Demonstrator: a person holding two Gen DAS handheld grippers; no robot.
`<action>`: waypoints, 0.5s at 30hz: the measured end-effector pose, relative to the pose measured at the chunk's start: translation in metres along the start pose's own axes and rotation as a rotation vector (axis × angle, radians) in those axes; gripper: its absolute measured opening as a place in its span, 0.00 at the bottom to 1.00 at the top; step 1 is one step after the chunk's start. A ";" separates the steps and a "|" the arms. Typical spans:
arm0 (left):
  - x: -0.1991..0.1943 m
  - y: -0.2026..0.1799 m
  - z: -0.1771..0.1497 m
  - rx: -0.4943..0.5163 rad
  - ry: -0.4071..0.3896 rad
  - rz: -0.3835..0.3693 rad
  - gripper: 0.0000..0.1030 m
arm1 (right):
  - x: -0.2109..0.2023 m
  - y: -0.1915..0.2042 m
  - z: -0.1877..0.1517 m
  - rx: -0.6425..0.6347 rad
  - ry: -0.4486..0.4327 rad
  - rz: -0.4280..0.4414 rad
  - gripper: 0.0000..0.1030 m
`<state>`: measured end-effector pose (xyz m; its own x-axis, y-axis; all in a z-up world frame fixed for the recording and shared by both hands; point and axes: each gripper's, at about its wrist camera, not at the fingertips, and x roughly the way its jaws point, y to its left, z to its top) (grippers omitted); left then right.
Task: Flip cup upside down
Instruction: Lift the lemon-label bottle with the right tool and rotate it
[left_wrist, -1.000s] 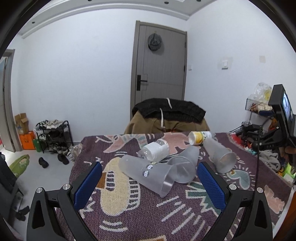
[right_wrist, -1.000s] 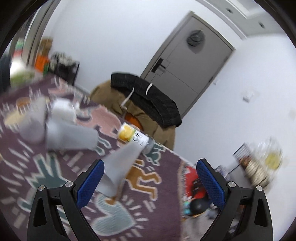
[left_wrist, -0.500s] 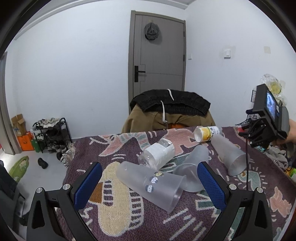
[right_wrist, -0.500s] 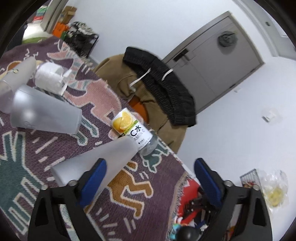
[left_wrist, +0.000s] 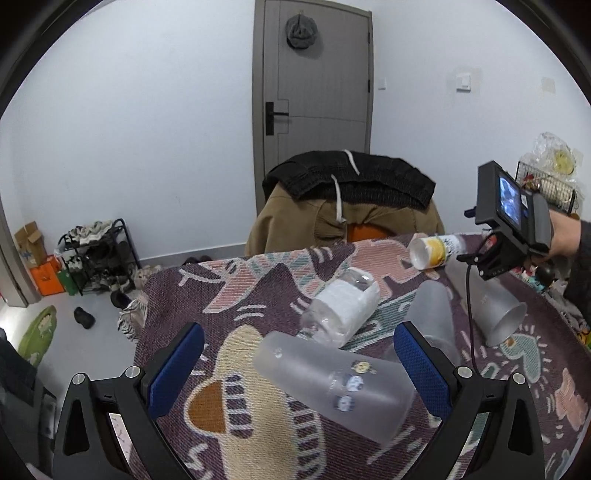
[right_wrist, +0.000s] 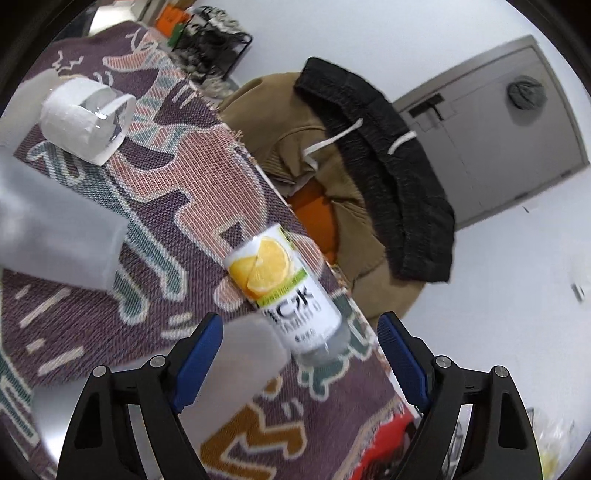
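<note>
Gaping wide with nothing held, the left gripper (left_wrist: 299, 367) frames a frosted cup (left_wrist: 332, 380) lying on its side on the patterned cloth (left_wrist: 229, 295). At far right the right gripper (right_wrist: 299, 354), equally wide and empty, straddles another fallen cup (right_wrist: 236, 365) touching a lemon bottle (right_wrist: 284, 288).

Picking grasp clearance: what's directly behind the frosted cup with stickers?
Behind the sticker-marked frosted plastic cup, lying on its side, is a clear plastic bottle with a white label, also on its side. Whether they touch is unclear. The patterned woven cloth under the cup is covered.
</note>
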<state>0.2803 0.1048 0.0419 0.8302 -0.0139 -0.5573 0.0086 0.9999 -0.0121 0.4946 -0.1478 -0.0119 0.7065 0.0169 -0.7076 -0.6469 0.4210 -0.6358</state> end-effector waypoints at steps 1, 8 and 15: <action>0.002 0.002 0.000 0.000 0.002 0.002 1.00 | 0.006 0.001 0.004 -0.016 0.009 0.006 0.83; 0.018 0.019 -0.005 -0.027 0.030 0.004 1.00 | 0.049 0.003 0.021 -0.099 0.100 0.050 0.83; 0.030 0.028 -0.012 -0.058 0.058 -0.004 1.00 | 0.079 0.003 0.027 -0.146 0.177 0.079 0.83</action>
<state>0.2982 0.1327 0.0146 0.7966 -0.0201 -0.6042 -0.0218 0.9978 -0.0618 0.5557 -0.1211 -0.0614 0.5988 -0.1203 -0.7918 -0.7419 0.2893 -0.6049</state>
